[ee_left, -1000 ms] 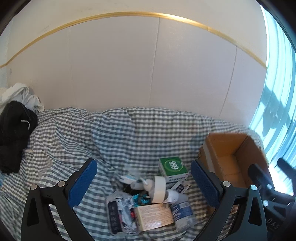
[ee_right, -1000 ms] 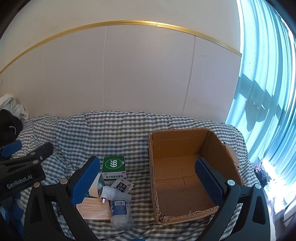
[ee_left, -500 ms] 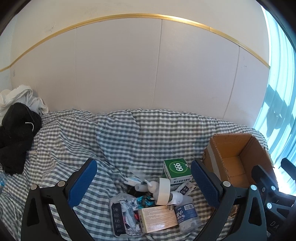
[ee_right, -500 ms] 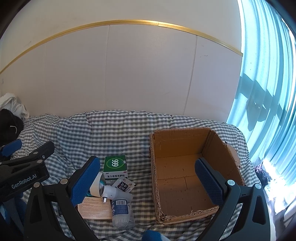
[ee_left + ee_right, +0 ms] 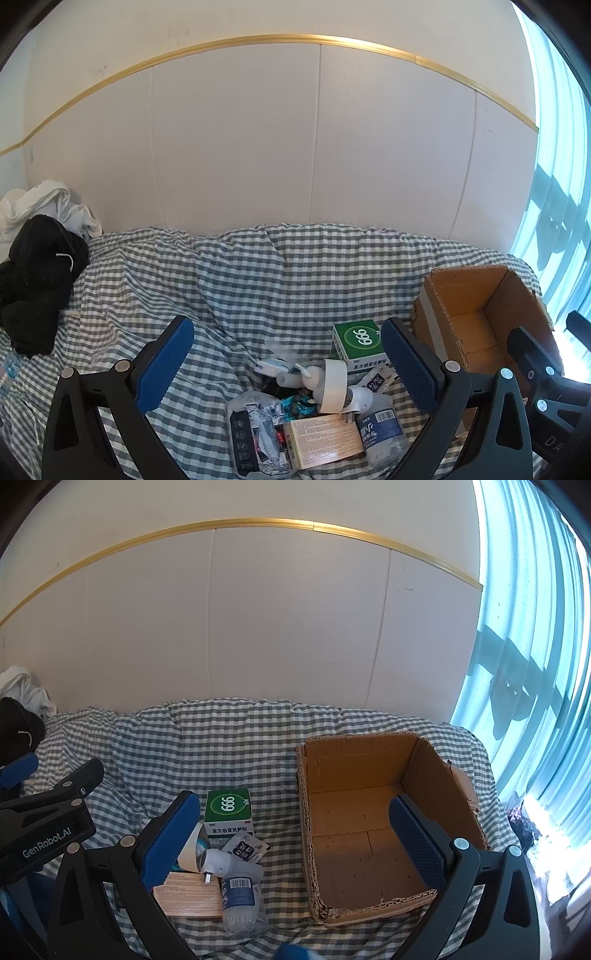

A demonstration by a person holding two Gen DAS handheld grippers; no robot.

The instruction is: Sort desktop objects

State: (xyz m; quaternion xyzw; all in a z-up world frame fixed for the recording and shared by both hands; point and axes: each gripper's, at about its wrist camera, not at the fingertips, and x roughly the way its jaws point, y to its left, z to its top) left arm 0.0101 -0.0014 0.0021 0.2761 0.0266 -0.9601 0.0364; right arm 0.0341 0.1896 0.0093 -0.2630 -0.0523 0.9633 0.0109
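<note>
Checked cloth [image 5: 229, 280] is rumpled and soft, so footing is poor. Clutter pile [image 5: 314, 413] sits left of the empty cardboard box [image 5: 369, 834]: tape roll [image 5: 332, 386] leaning on the green 999 box [image 5: 228, 805], crushed bottle [image 5: 240, 897] overlapping the flat carton [image 5: 192, 893]. Left gripper [image 5: 288, 363] and right gripper [image 5: 295, 834] both hover spread wide, holding nothing. Risks: pinching cloth, dragging neighbours along, the roll escaping.

bottle [image 5: 382, 432] label unreadable — pile items [image 5: 258, 435] overlapping
</note>
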